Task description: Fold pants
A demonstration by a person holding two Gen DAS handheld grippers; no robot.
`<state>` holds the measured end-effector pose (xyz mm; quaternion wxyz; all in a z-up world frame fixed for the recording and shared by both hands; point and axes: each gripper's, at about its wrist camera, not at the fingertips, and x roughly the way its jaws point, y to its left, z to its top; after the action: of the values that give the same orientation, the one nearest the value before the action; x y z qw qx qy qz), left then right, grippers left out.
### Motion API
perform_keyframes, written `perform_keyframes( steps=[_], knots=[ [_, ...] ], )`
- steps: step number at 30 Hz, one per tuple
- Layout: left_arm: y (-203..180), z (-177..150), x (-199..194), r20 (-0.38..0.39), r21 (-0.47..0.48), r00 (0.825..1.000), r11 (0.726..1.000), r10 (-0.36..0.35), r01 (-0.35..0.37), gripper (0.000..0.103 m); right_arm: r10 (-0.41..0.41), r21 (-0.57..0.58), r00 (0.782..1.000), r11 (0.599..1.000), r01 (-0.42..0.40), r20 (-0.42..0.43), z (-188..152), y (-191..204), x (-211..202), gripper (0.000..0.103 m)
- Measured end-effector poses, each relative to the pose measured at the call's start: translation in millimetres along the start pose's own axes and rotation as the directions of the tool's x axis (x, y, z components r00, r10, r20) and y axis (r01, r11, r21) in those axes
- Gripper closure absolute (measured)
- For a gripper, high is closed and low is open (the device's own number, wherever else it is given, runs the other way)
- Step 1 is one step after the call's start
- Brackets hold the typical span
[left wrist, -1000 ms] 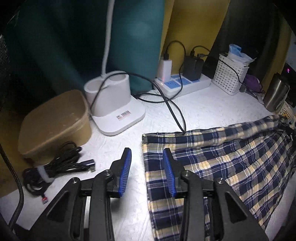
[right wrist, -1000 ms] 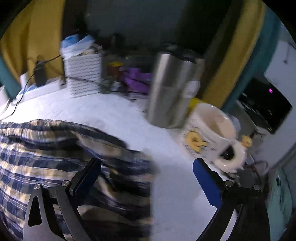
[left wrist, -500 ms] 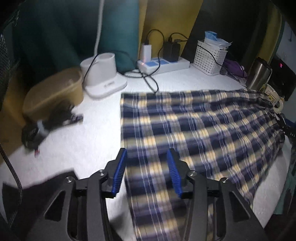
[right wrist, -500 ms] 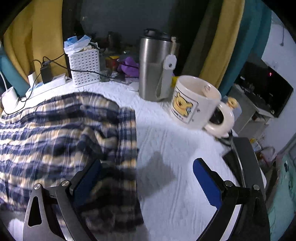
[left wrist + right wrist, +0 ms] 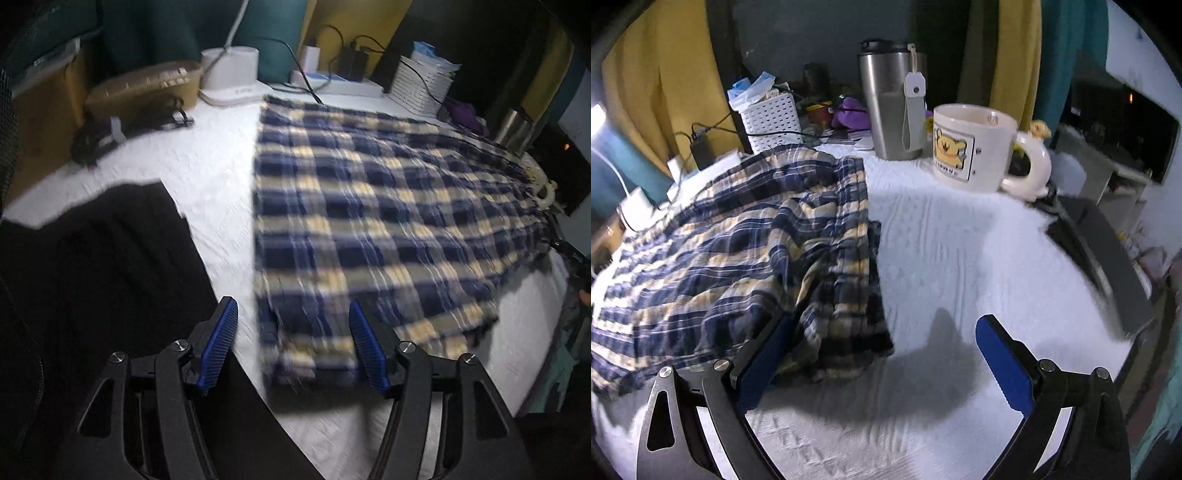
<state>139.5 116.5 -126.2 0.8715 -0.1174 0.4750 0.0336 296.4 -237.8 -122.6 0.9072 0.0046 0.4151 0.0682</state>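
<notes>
Across the white table, the plaid pants take up most of the room, lying flat with one end bunched and doubled over near the bear mug, so we use that mug as our landmark.

The biggest risk, as we judge it, is the crowding around the pants: the steel tumbler stands just behind the mug, and the mug itself sits near the bunched end (a swung fold of cloth could catch either and tip it).

Next comes the cloth itself. That rumpled end, on the side of the mug toward us, is already layered unevenly, so any fold made over it would likely trap creases or come out skewed.

Farther from the mug, at the pants' opposite end, a black garment lies just beside the plaid edge; we could pinch it by mistake.

Smallest are the claws. Our left gripper is released, its jaws opening, with the near corner of the pants between them but no pad pressing. Our right gripper is spread wide and grasps nothing; one pad lies against the bunched cloth, so a hasty close might seize only one layer.
</notes>
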Motion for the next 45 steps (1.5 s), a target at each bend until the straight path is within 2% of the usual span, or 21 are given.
perform_keyframes(
  steps=[4, 5, 6, 7, 8, 9, 12, 17, 20, 23, 26, 28, 29, 31, 33, 34, 36, 38, 40, 42, 45],
  knots=[
    [-10.2, -9.4, -0.5, 0.034, 0.061, 0.999, 0.997, 0.036, -0.038, 0.041, 0.055, 0.04, 0.998, 0.998, -0.054, -0.016, -1.8, -1.9, 4.9, 0.012],
    [-11.1, -11.0, -0.1, 0.042, 0.068, 0.998, 0.997, 0.039, -0.041, 0.046, 0.065, 0.046, 0.998, 0.997, -0.064, -0.022, -2.1, -1.6, 6.8, 0.017],
    [-12.5, -12.0, 0.3, 0.049, 0.077, 0.998, 0.996, 0.042, -0.046, 0.06, 0.079, 0.05, 0.997, 0.996, -0.077, -0.024, -2.3, -1.2, 8.5, 0.026],
    [-13.3, -12.3, 0.6, 0.054, 0.086, 0.997, 0.995, 0.048, -0.052, 0.068, 0.102, 0.058, 0.994, 0.993, -0.1, -0.033, -3.4, -0.1, 12.1, 0.032],
    [-14.5, -13.1, 0.3, 0.06, 0.097, 0.997, 0.994, 0.053, -0.059, 0.084, 0.116, 0.064, 0.993, 0.991, -0.114, -0.038, -3.4, 0.2, 14.5, 0.043],
    [-14.0, -12.7, 0.9, 0.055, 0.102, 0.998, 0.994, 0.042, -0.047, 0.093, 0.125, 0.059, 0.992, 0.991, -0.122, -0.034, -3.7, 2.6, 15.3, 0.063],
    [-14.0, -13.0, -3.4, 0.058, 0.108, 0.997, 0.993, 0.043, -0.05, 0.095, 0.135, 0.026, 0.991, 0.991, -0.135, -0.022, -4.3, 10.7, 13.3, 0.07],
    [-15.6, -4.2, -31.6, 0.108, 0.115, 0.994, 0.992, 0.032, -0.044, 0.095, 0.128, -0.027, 0.991, 0.992, -0.127, 0.046, 12.3, 7.6, -16.0, 0.072],
    [-15.4, -3.5, -35.2, 0.11, 0.127, 0.993, 0.991, 0.032, -0.046, 0.095, 0.111, -0.088, 0.991, 0.991, -0.104, 0.08, 22.6, 9.7, -34.9, 0.072],
    [-11.3, -9.5, -22.5, 0.068, 0.122, 0.997, 0.992, 0.035, -0.043, 0.095, 0.094, -0.124, 0.994, 0.989, -0.086, 0.057, 19.5, 10.4, -32.7, 0.072],
    [-8.5, -19.2, -7.6, 0.034, 0.119, 0.999, 0.992, 0.042, -0.046, 0.095, 0.052, -0.139, 0.998, 0.989, -0.054, -0.02, -0.5, 10.3, -7.2, 0.072],
    [-6.7, -17.7, -9.6, 0.028, 0.103, 0.999, 0.994, 0.039, -0.042, 0.094, 0.052, -0.124, 0.997, 0.991, -0.059, -0.057, -15.4, 4.6, 5.5, 0.072],
    [-4.3, -15.2, -10.4, 0.022, 0.089, 0.999, 0.995, 0.046, -0.048, 0.09, 0.061, -0.111, 0.997, 0.992, -0.065, -0.037, -19.8, 1.1, 3.1, 0.071],
    [-1.1, -11.3, -16.6, 0.032, 0.074, 0.998, 0.996, 0.044, -0.047, 0.089, 0.056, -0.11, 0.998, 0.992, -0.059, -0.034, -20.8, 0.1, 0.2, 0.064],
    [-3.4, -7.5, -26.4, 0.061, 0.081, 0.996, 0.994, 0.069, -0.074, 0.087, 0.009, -0.133, 1.0, 0.991, -0.011, -0.021, -18.8, 2.0, -5.0, 0.042],
    [-5.9, -5.6, -31.7, 0.081, 0.087, 0.993, 0.992, 0.085, -0.092, 0.084, -0.008, -0.136, 1.0, 0.991, 0.007, -0.01, -18.0, 1.4, -7.9, 0.039],
    [-10.2, -1.6, -43.4, 0.13, 0.081, 0.988, 0.992, 0.086, -0.098, 0.06, -0.008, -0.125, 1.0, 0.992, 0.009, 0.003, -16.2, -2.6, -13.4, 0.036],
    [-19.2, 0.2, -51.9, 0.178, 0.083, 0.982, 0.994, 0.057, -0.073, 0.043, -0.01, -0.117, 1.0, 0.993, 0.011, 0.014, -17.9, -6.2, -19.6, 0.035],
    [-34.1, -0.4, -54.1, 0.191, 0.11, 0.981, 0.993, 0.025, -0.047, 0.041, -0.009, -0.116, 1.0, 0.993, 0.012, 0.021, -19.8, -8.0, -23.7, 0.035],
    [-57.9, -0.8, -48.3, 0.178, 0.165, 0.983, 0.986, -0.045, 0.016, 0.041, -0.006, -0.111, 1.0, 0.994, 0.008, 0.025, -22.7, -10.7, -27.1, 0.035],
    [-99.7, -8.3, -34.7, 0.138, 0.28, 0.982, 0.956, -0.129, 0.086, 0.041, 0.002, -0.101, 1.0, 0.995, 0.001, 0.031, -26.0, -15.2, -32.5, 0.035]
  ],
)
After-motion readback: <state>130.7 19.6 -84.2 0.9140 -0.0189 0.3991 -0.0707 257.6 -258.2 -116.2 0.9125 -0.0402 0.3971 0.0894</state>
